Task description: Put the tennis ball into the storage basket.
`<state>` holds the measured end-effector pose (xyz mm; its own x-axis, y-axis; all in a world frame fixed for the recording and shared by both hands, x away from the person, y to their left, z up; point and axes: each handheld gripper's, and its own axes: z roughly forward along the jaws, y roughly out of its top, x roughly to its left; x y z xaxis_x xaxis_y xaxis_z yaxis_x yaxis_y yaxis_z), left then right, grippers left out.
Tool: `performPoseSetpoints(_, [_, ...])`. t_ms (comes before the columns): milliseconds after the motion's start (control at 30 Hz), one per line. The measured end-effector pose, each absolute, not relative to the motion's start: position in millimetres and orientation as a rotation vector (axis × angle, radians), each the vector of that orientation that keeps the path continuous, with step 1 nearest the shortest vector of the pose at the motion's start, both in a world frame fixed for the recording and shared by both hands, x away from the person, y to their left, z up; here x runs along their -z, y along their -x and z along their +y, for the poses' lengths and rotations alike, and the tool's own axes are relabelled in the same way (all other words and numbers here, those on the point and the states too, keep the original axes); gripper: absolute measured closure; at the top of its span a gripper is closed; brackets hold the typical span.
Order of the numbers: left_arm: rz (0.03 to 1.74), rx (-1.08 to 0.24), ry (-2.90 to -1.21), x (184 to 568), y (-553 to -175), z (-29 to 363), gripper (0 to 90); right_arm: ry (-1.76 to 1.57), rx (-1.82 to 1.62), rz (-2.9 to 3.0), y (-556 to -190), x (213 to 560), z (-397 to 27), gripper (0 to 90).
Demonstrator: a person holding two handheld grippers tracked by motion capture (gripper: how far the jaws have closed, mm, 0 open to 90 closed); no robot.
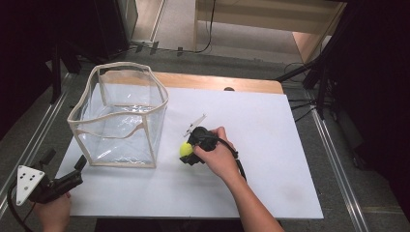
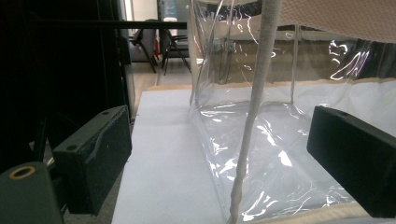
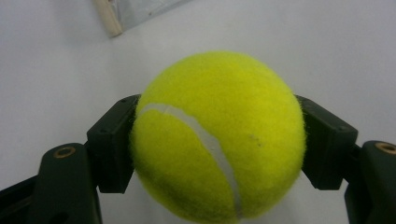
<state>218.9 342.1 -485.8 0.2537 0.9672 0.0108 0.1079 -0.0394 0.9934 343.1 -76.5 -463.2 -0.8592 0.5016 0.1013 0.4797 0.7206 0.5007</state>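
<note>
Ball (image 3: 217,135) is squeezed snug in the right tongs (image 1: 189,151), so lift it over the rim of the clear bag (image 1: 118,116) at upper left while the left tongs (image 1: 77,166) sit wide open, holding nothing.

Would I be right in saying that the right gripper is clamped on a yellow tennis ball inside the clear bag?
Not quite: the right gripper is clamped on the yellow tennis ball, but outside the clear bag, over the white board beside it. The high view shows this.

White tabletop (image 1: 270,145) on wooden table, centre frame; clear plastic bag (image 1: 121,116) with beige trim stands upper left
</note>
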Motion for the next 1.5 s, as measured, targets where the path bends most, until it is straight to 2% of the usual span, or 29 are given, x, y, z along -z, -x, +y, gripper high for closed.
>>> performPoseSetpoints(533, [1.075,-0.992,-1.432,486.0,-218.6,340.8,6.9,-0.755,-0.848,2.89,-349.7,447.4,-56.0,23.6])
performPoseSetpoints(1500, [1.073,-0.989,-1.428,485.9,-218.4,341.1,6.9,-0.684,-0.943,2.898,-358.6,397.2,-46.9,23.7])
